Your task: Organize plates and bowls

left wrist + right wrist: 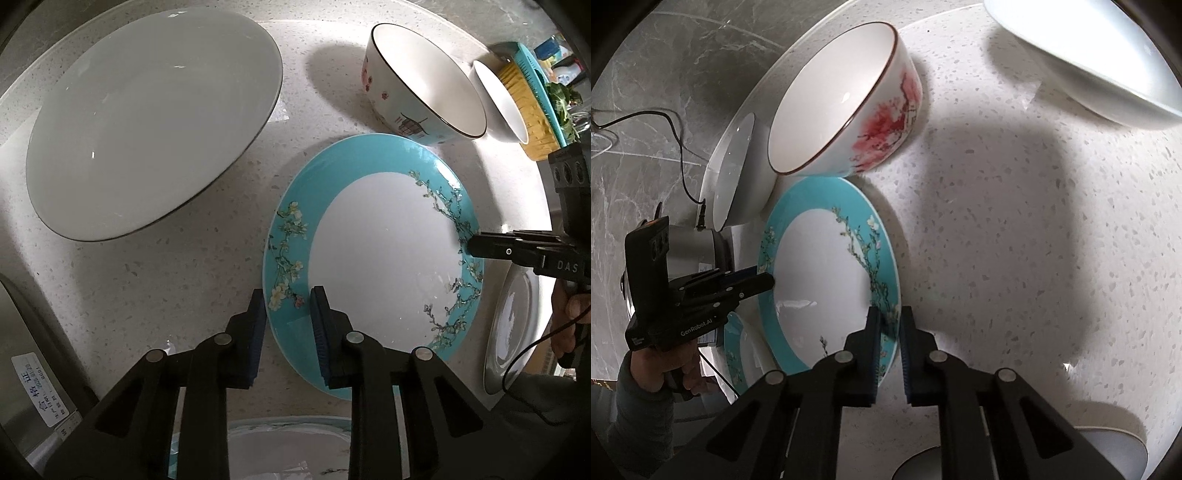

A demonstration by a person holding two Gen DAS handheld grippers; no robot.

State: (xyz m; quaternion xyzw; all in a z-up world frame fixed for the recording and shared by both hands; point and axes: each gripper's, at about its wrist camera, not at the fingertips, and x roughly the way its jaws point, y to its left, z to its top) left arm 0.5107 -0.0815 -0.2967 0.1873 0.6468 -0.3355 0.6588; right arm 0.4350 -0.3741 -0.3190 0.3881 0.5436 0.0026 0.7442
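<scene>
A turquoise-rimmed floral plate [373,254] lies on the speckled counter; it also shows in the right wrist view [820,291]. My left gripper [288,306] straddles its near-left rim, one pad on each side, with a small gap to the rim. My right gripper [889,325] straddles the opposite rim and looks closed on it; it shows in the left wrist view [476,245] at the plate's right edge. A painted bowl [424,85] stands behind the plate. A large white plate [147,118] lies at the left.
A small white bowl [498,103] and a yellow and teal rack [532,110] stand at the back right. Another white plate [511,325] lies at the right. A second turquoise plate [288,446] lies under my left gripper. A steel appliance [29,369] stands at the left.
</scene>
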